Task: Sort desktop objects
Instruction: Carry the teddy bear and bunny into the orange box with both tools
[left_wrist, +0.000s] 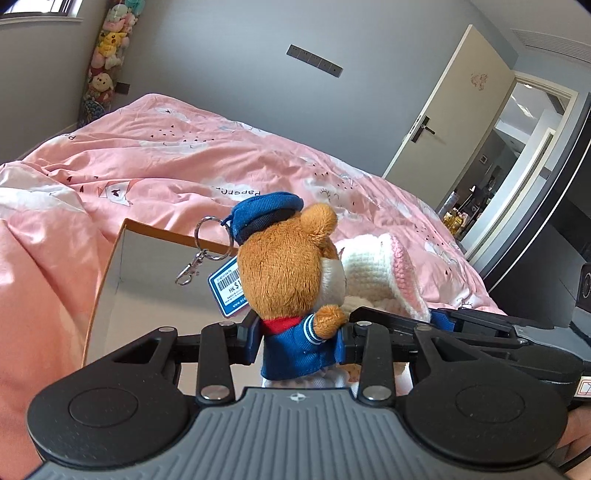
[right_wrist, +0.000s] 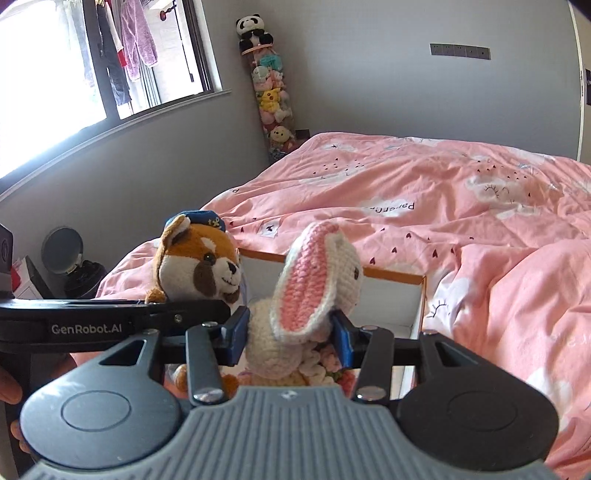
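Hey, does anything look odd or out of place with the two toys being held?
Only small things. The plush bear in the left gripper still carries a blue price tag and a dangling key ring. One pink ear of the knitted rabbit flops down over the right gripper. Nothing looks spilled or damaged.

The bear's (left_wrist: 291, 280) legs vanish behind the left gripper's body. The price tag's (left_wrist: 229, 291) print is partly covered. The box's (right_wrist: 388, 310) floor stays mostly hidden behind the rabbit (right_wrist: 295, 321).

Bright window (right_wrist: 55, 74) daylight, fisheye-bent edges.
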